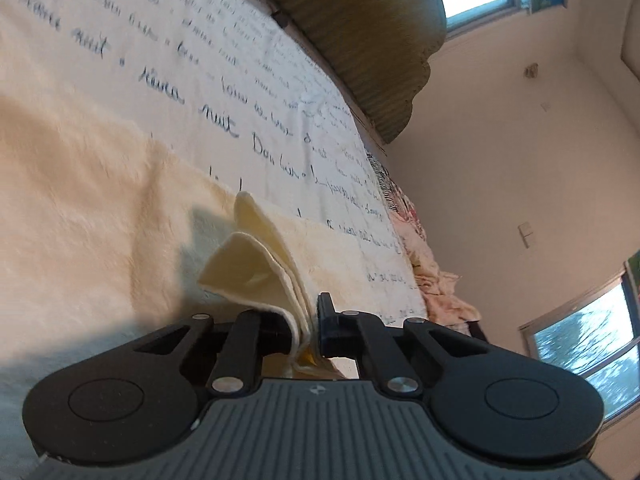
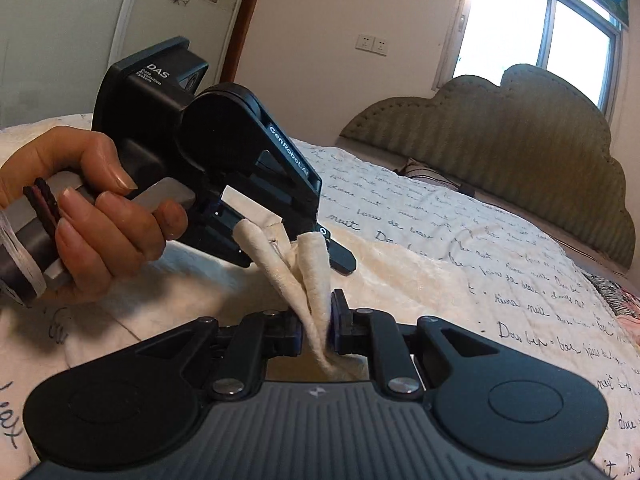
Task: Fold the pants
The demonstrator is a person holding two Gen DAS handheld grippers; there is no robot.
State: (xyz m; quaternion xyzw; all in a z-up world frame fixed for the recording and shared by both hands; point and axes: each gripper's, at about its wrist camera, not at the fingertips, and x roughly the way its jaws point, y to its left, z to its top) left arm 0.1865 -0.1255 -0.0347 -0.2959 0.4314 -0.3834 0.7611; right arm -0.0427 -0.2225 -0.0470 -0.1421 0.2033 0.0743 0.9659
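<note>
Right wrist view: the black right gripper [image 2: 316, 330] is pinched on a raised fold of the cream fleece pants [image 2: 316, 280], which lie on the white script-printed bedspread [image 2: 460, 248] near its middle. Just beyond, the black left gripper [image 2: 288, 240], held in a bare hand [image 2: 88, 208], is clamped on the same bunched edge. Left wrist view: the left gripper [image 1: 306, 328] pinches 2 fleece layers [image 1: 256, 264]. An olive scalloped padded headboard [image 2: 520, 152] stands at the bed's far edge.

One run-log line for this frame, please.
stage: fold underway | left gripper: shut on pants | right gripper: shut on pants | surface: bedspread
</note>
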